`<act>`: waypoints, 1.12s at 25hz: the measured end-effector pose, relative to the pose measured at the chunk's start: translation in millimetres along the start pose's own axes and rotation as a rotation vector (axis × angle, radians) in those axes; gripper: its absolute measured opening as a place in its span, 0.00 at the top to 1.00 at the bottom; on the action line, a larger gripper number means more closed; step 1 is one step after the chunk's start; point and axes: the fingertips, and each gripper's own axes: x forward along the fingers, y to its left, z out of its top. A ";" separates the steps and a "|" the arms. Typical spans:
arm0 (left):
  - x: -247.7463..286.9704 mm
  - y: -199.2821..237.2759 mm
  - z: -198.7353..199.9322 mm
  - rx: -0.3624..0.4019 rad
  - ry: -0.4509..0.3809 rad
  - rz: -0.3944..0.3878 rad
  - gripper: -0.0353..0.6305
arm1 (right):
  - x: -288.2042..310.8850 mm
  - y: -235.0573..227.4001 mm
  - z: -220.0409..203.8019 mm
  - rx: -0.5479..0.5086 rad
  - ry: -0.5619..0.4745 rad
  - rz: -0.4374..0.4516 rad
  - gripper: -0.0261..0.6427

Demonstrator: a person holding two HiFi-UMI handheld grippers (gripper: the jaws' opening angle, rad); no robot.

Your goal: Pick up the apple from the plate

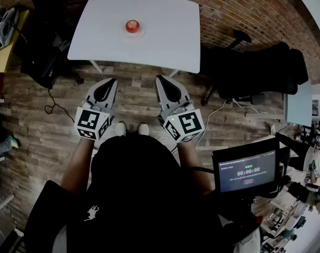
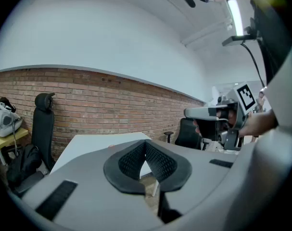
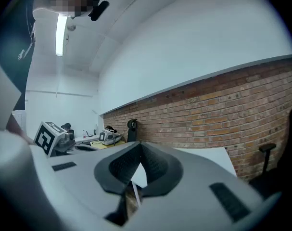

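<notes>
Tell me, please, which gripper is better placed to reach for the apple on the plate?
Left, marginally: the apple sits slightly nearer the left gripper than the right gripper; both are shut and short of the table.

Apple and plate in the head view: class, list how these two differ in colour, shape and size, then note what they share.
The apple is red, the plate white. The apple is rounded and raised, the plate flat. The apple is narrower, sitting within the plate's rim. Both look round from above and are on the white table.
</notes>
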 end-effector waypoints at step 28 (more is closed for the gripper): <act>27.5 -32.8 6.3 0.029 0.015 0.052 0.94 | -32.3 -45.6 -3.7 -0.022 0.026 0.013 0.95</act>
